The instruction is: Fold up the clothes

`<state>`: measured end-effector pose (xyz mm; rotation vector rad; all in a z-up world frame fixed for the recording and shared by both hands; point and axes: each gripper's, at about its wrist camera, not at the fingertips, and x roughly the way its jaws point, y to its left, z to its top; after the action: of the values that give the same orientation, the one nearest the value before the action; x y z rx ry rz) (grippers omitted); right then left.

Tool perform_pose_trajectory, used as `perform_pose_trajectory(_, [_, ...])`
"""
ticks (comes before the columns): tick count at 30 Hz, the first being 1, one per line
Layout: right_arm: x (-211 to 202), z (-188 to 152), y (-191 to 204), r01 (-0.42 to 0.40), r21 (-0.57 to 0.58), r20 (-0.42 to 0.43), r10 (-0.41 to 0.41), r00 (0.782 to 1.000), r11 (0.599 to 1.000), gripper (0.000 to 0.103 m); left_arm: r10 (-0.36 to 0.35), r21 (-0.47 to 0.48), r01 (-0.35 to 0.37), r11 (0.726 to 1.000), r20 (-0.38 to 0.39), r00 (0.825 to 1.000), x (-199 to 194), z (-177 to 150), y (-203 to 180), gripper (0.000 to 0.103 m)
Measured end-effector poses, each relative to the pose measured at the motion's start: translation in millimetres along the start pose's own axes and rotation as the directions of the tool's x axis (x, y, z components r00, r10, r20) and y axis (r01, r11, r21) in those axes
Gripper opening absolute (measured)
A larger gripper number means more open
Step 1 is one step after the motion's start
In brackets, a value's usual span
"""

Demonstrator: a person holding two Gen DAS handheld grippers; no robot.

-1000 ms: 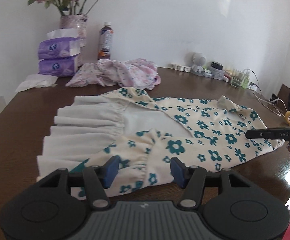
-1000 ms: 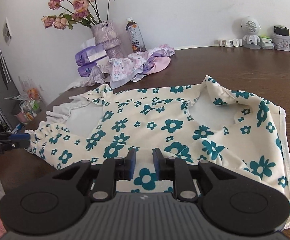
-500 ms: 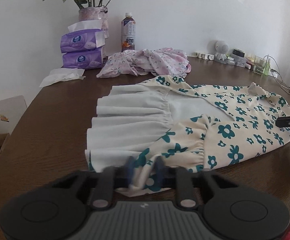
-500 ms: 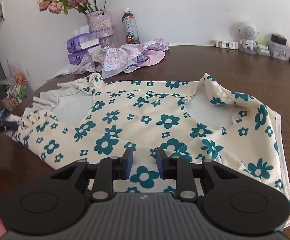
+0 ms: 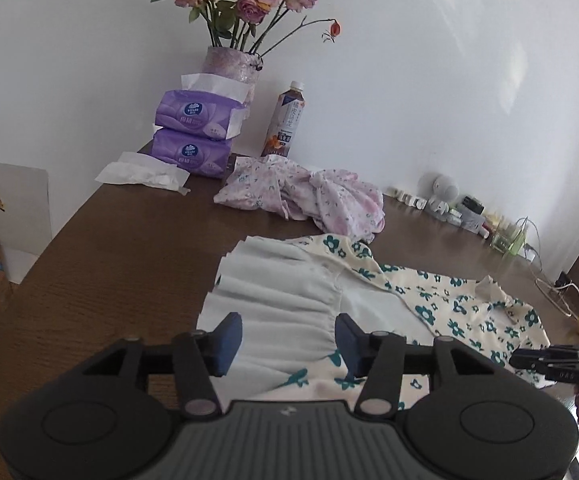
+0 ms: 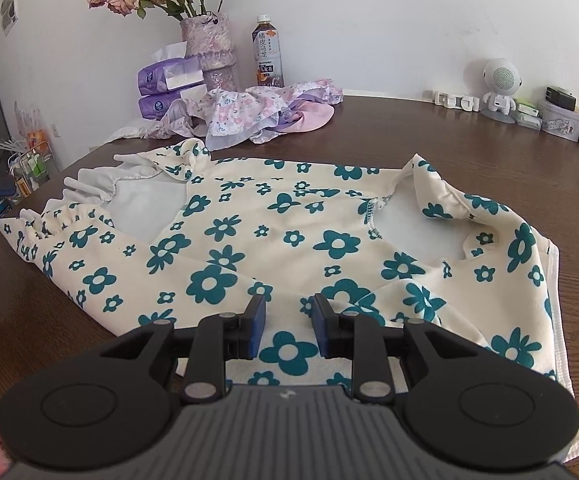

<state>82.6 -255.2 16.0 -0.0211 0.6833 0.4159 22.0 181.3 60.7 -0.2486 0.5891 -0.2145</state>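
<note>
1. Bare brown surface (image 5: 101, 280) lies open to the left of the flower-print dress (image 6: 249, 240), wide enough for a hand-held gripper to pass.
2. At the far left, stacked purple tissue packs (image 5: 197, 136), a vase of roses (image 5: 231, 68) and a tea bottle (image 5: 287, 124) stand close together by the wall.
3. A crumpled pink floral garment (image 5: 309, 196) lies just beyond the dress, narrowing the gap there.
4. On the far right, a small white robot figure (image 6: 499, 86), tins and a glass line the wall; the surface before them is open.

Dress (image 6: 273, 240) on table (image 6: 469, 152), before vase (image 6: 209, 48)
</note>
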Motion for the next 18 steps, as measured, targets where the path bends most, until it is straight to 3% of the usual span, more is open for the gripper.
perform_pose_trajectory(3, [0, -1, 0, 0.000, 0.001, 0.008, 0.000, 1.000, 1.000, 0.026, 0.006, 0.080, 0.003, 0.997, -0.121, 0.993, 21, 3, -3, 0.044])
perform_pose_trajectory(5, [-1, -2, 0, 0.000, 0.004, 0.013, 0.000, 1.000, 1.000, 0.026, 0.004, 0.133, 0.024, 0.991, -0.206, 0.978, 37, -1, -7, 0.033])
perform_pose_trajectory(8, [-1, -3, 0, -0.002, 0.005, 0.019, 0.002, 1.000, 1.000, 0.026, -0.012, 0.195, 0.069, 0.978, -0.279, 0.960, 52, -10, -14, 0.032])
perform_pose_trajectory(11, [-1, -3, -1, -0.004, 0.004, 0.021, 0.003, 1.000, 1.000, 0.026, 0.008, 0.256, 0.065, 0.965, -0.276, 0.961, 54, -15, -22, 0.032])
perform_pose_trajectory(12, [-1, -3, -1, -0.004, 0.003, 0.022, 0.004, 1.000, 1.000, 0.026, 0.020, 0.276, 0.056, 0.959, -0.265, 0.964, 52, -15, -25, 0.011])
perform_pose_trajectory(13, [-1, -3, -1, -0.005, 0.002, 0.022, 0.005, 1.000, 1.000, 0.026, 0.030, 0.297, 0.048, 0.954, -0.252, 0.967, 51, -15, -28, 0.000])
perform_pose_trajectory(18, [-1, -4, 0, -0.005, -0.009, 0.025, 0.005, 1.000, 1.000, 0.026, 0.057, 0.379, 0.010, 0.926, -0.165, 0.985, 37, -3, -45, 0.000])
